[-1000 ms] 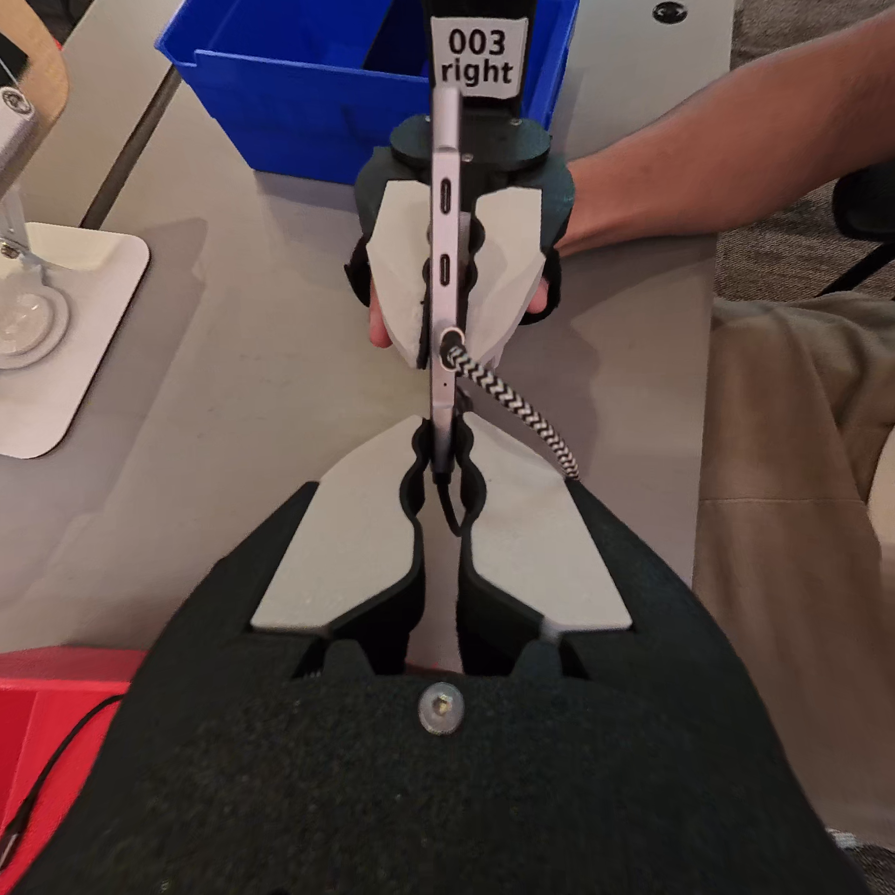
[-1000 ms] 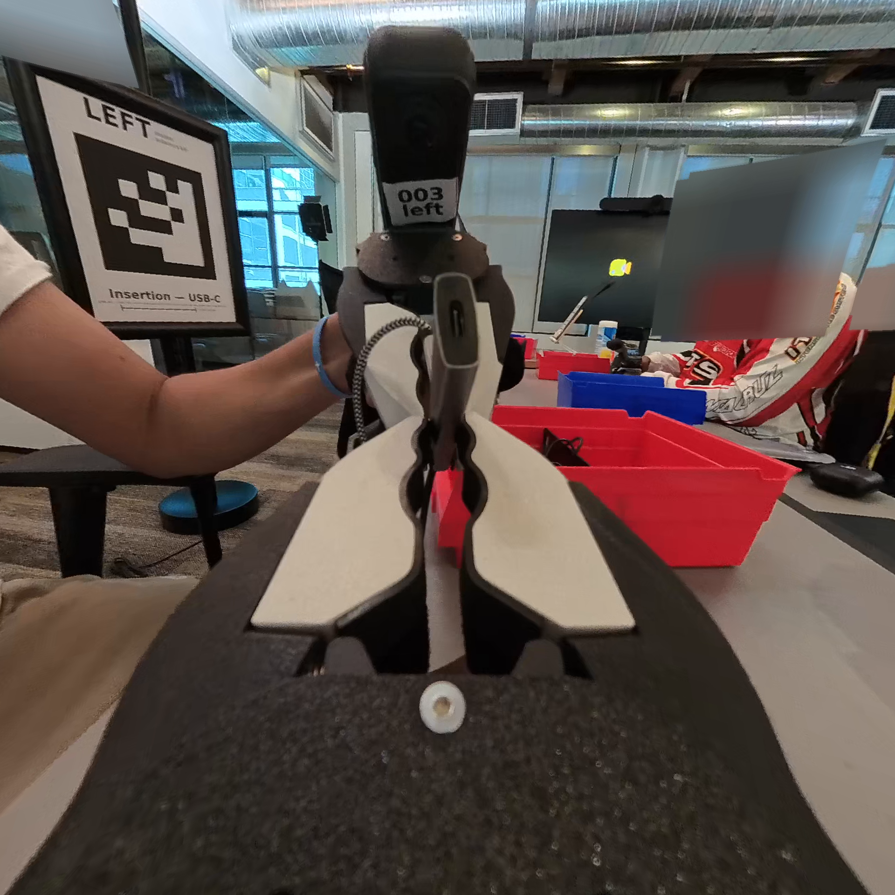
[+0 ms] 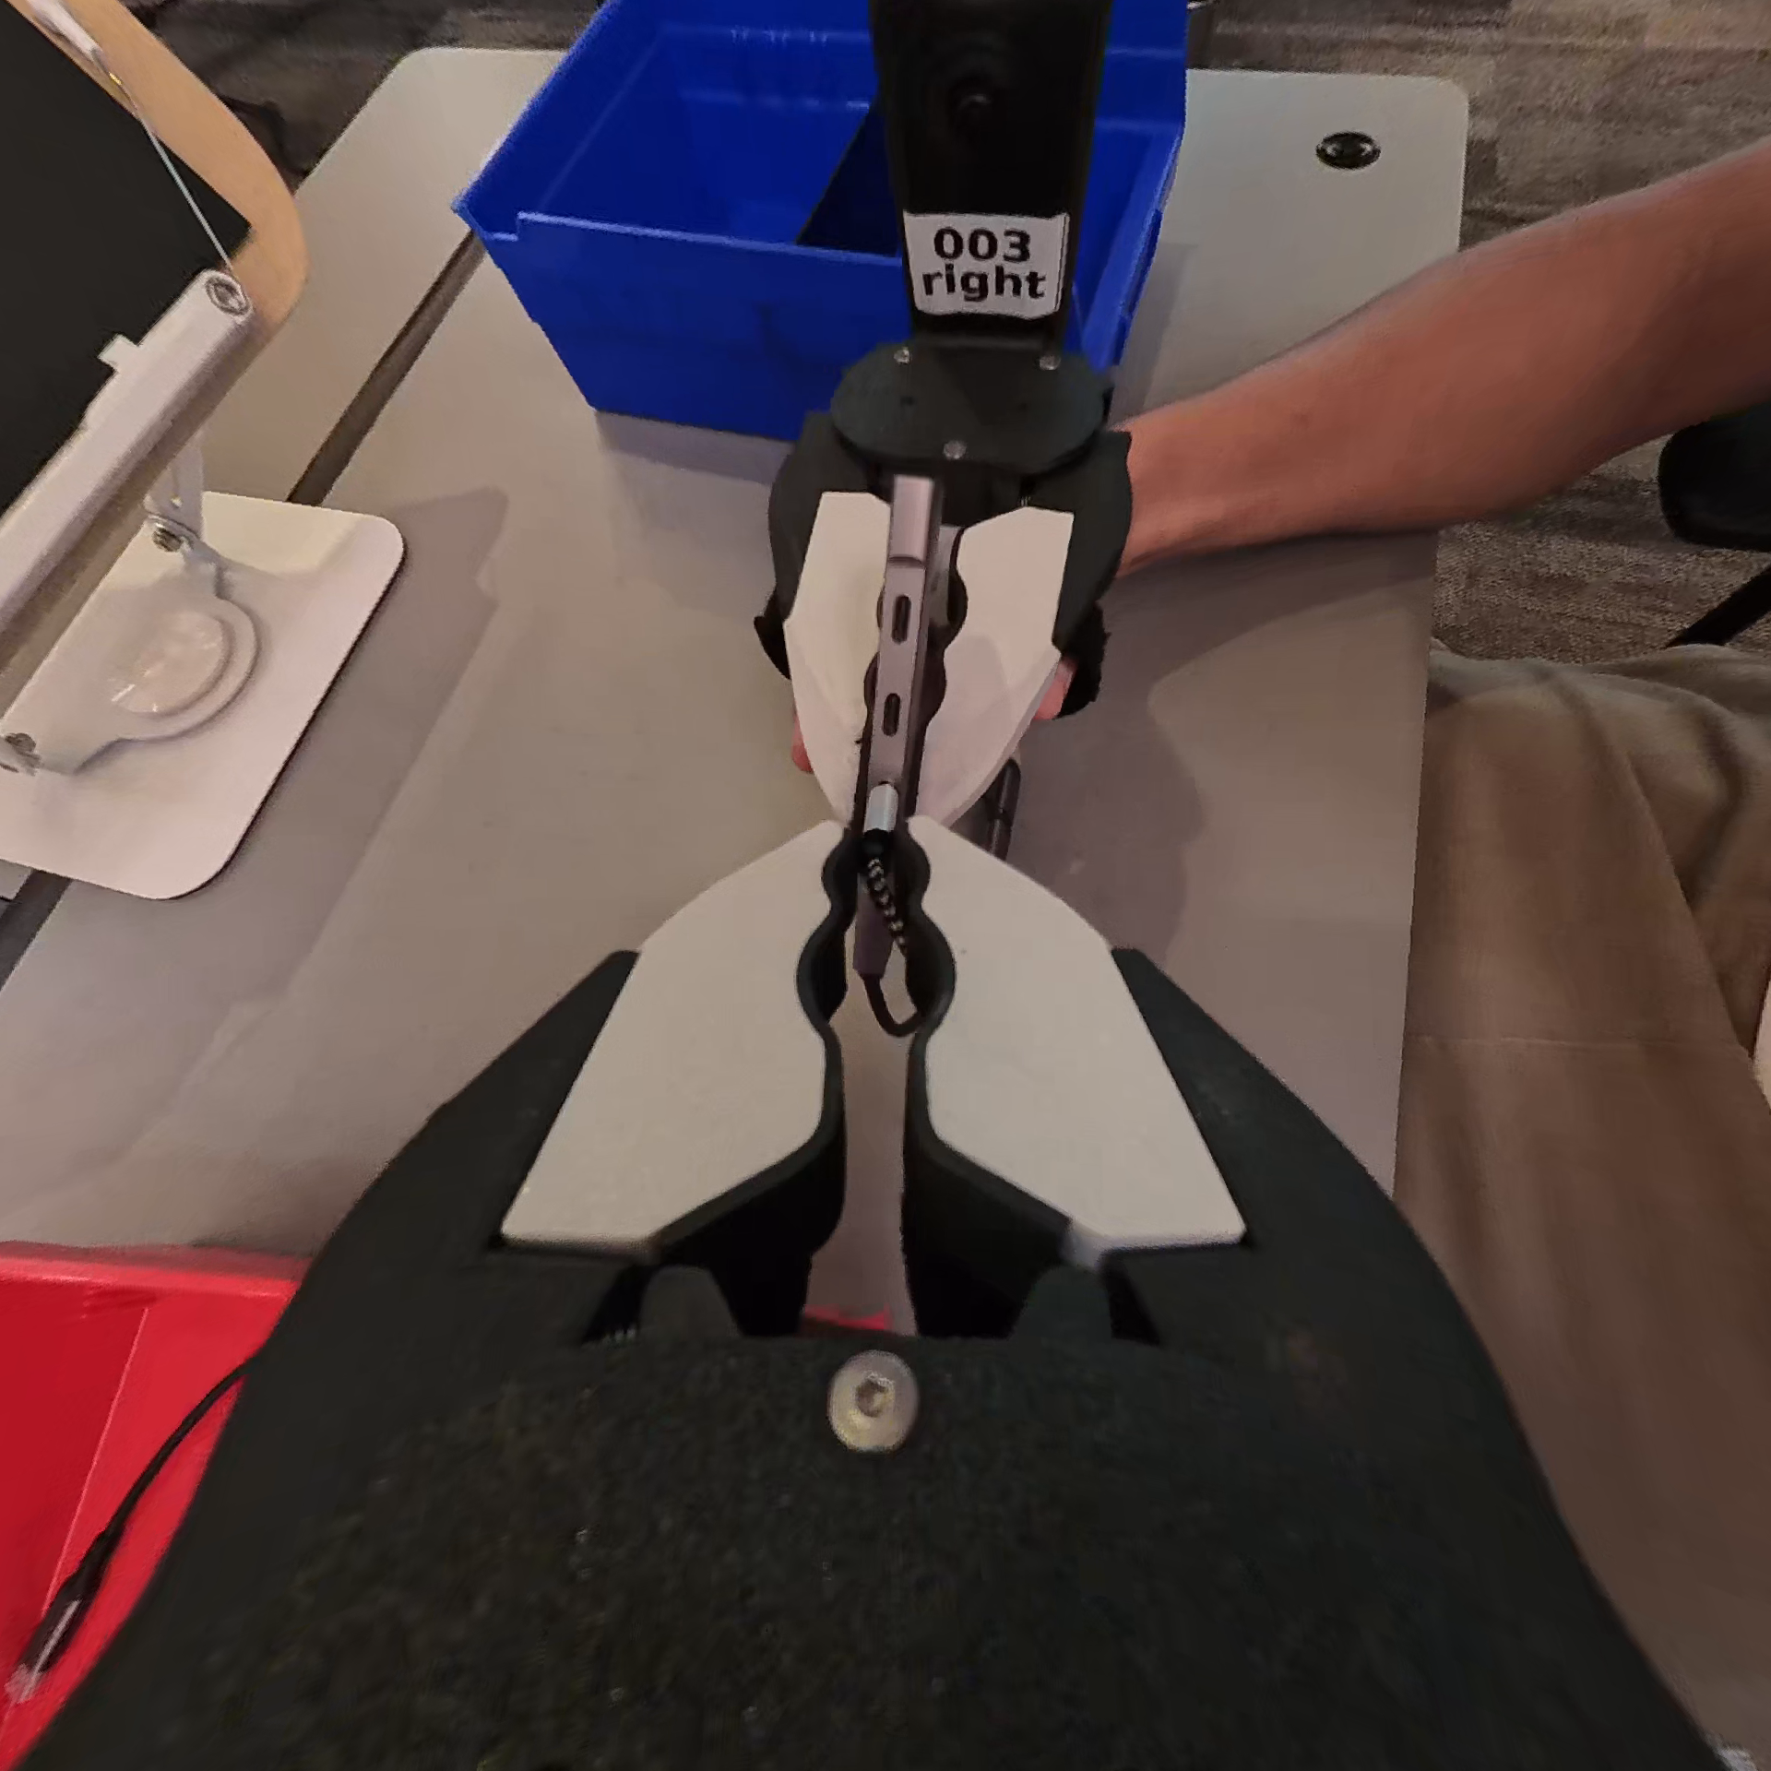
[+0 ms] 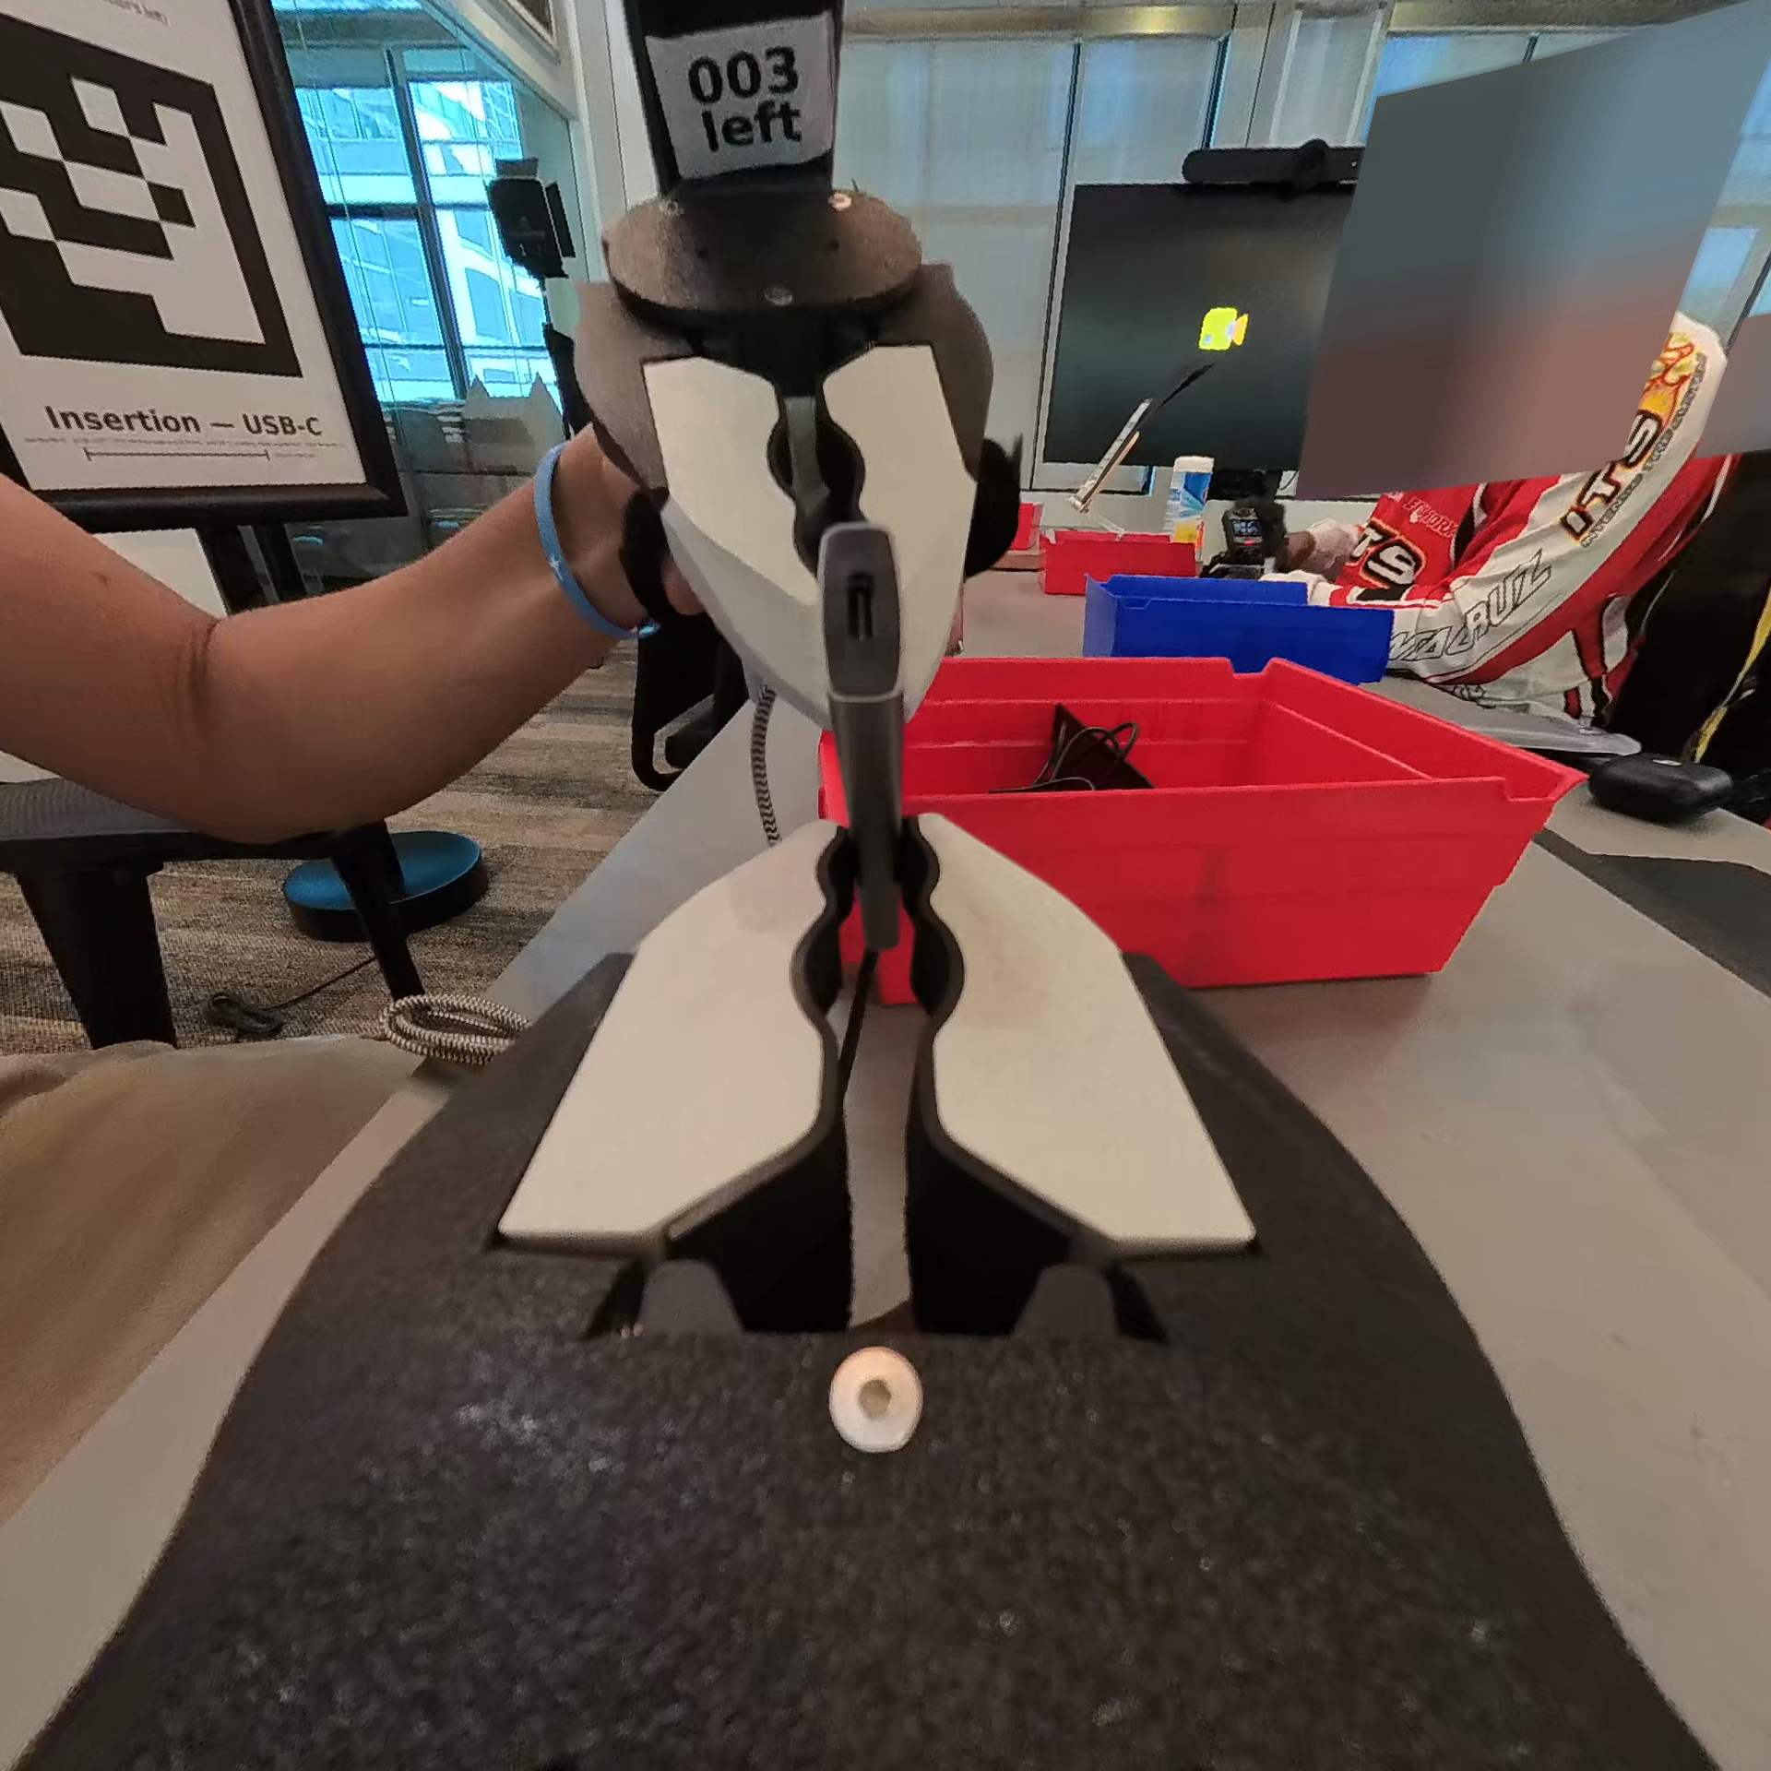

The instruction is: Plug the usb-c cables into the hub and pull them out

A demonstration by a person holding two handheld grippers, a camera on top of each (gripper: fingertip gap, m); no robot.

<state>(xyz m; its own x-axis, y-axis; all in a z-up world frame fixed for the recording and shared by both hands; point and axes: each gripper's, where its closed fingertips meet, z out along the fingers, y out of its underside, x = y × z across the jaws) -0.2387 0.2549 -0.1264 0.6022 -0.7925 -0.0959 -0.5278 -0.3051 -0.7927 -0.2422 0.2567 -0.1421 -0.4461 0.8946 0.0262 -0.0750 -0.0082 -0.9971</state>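
At the centre of the left wrist view, the slim grey hub [image 3: 901, 661] is seen edge-on, held upright between the white fingers of the right gripper [image 3: 886, 815], which faces the camera. Two empty slots show on its narrow edge; below them a silver plug [image 3: 882, 807] sits at the lowest port, though how deep it is seated is hard to judge. The left gripper [image 3: 877, 853] is closed narrowly on the braided cable [image 3: 884, 896] just behind that plug — the rest of the braid is hidden by the fingers. A thin dark lead [image 3: 896, 1018] loops beneath the hub's lower end.

In the right wrist view the hub [image 4: 867, 728] rises from the tips of the right gripper [image 4: 870, 843], clamped on its lower part, with its upper end blurred. The left gripper [image 4: 815, 690] is behind it, and the braided cable [image 4: 764, 767] hangs at its left, partly hidden.

On the grey worktop [image 3: 575, 767] a blue bin [image 3: 709, 287] stands at upper centre, its top cut off; a red bin [image 4: 1246, 843] fills the right middle of the other view, dark cables [image 4: 1083, 757] inside it.
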